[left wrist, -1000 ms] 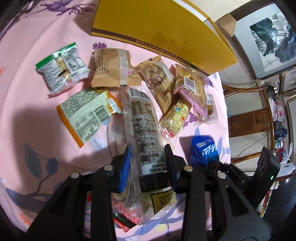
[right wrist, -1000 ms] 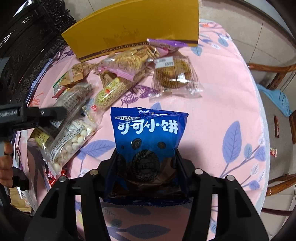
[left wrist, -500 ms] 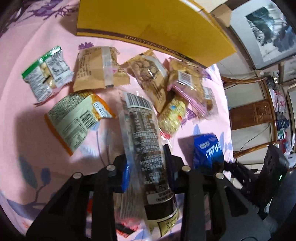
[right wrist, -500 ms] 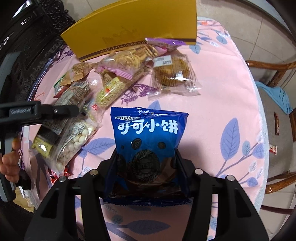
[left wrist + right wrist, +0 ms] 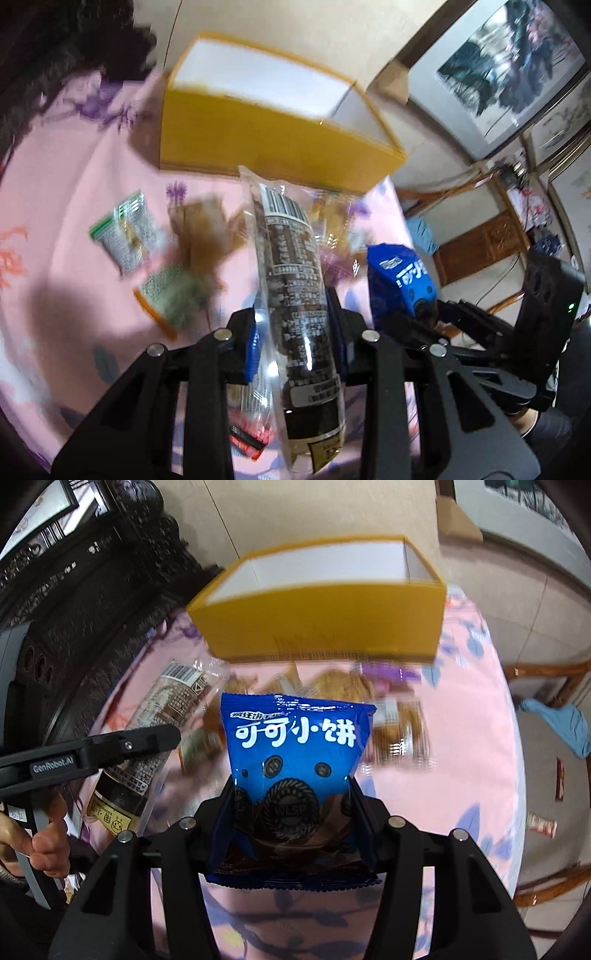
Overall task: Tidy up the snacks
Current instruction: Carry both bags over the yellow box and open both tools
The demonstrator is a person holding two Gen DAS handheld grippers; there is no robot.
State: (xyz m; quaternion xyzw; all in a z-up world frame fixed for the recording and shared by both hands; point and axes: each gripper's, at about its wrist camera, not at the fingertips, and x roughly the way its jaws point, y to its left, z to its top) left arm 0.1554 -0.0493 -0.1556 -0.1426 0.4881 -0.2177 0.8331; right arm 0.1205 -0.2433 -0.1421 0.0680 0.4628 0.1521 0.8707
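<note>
My left gripper [image 5: 295, 332] is shut on a long clear packet of dark biscuits [image 5: 291, 280], held up above the pink tablecloth [image 5: 74, 221]. My right gripper [image 5: 291, 812] is shut on a blue cocoa cookie bag [image 5: 295, 746], also lifted off the cloth. Beyond both stands an open yellow box [image 5: 325, 627] with a white inside, the same yellow box [image 5: 273, 144] in the left wrist view. The blue bag [image 5: 399, 280] shows to the right in the left wrist view. In the right wrist view the biscuit packet [image 5: 159, 731] and the left gripper's finger [image 5: 110, 749] show at the left.
Several snack packets lie blurred on the cloth before the box: a green-edged one [image 5: 125, 236], a brown one [image 5: 207, 232], an orange-edged one [image 5: 166, 295]. A person's hand [image 5: 40, 838] is at the lower left. Wooden chairs [image 5: 554, 675] stand past the table's right edge.
Both grippers have risen with their packets, so the box's white inside now shows. The left gripper's jaws closed tighter on the biscuit packet and lifted it off the cloth.
</note>
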